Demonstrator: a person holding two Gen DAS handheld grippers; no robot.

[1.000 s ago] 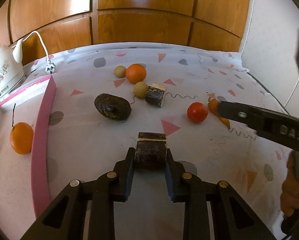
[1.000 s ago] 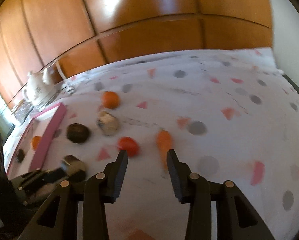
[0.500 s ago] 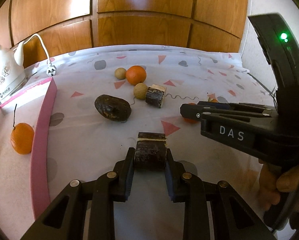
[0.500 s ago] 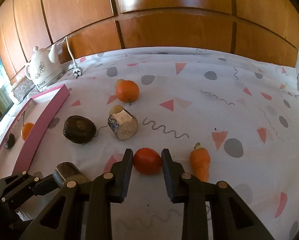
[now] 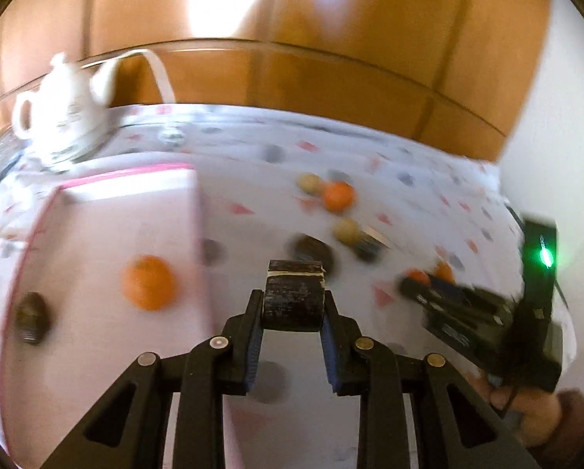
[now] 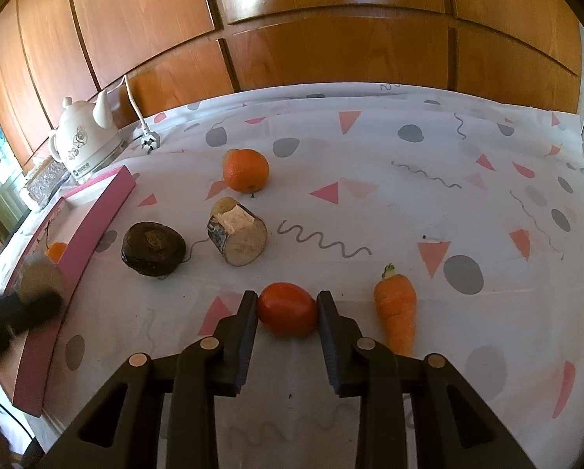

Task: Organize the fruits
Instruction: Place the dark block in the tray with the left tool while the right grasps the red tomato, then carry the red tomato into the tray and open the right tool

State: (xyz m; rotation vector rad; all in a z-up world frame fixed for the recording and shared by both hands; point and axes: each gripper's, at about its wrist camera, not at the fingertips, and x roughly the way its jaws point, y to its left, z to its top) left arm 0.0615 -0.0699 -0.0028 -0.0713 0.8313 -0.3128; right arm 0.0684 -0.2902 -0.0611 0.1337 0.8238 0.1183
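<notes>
My left gripper (image 5: 292, 301) is shut on a dark brown cut chunk (image 5: 293, 293) and holds it off the cloth, beside the pink-rimmed tray (image 5: 135, 174). In the tray lie an orange (image 5: 148, 282) and a small dark fruit (image 5: 32, 322). My right gripper (image 6: 287, 305) rests low on the cloth, its pads pressed on both sides of a red tomato (image 6: 288, 314). A carrot (image 6: 395, 308) lies just right of it. The right wrist view shows the left gripper (image 6: 38, 306) blurred over the tray rim (image 6: 92, 226).
On the patterned cloth lie an orange (image 6: 246, 170), a pale cut log piece (image 6: 239, 234) and a dark round fruit (image 6: 153, 248). A white kettle (image 6: 83, 140) with its cord stands at the back left. Wooden panels close the far side.
The left gripper has lifted the dark chunk off the cloth and swung left toward the tray. The right gripper came down and closed on the tomato.
</notes>
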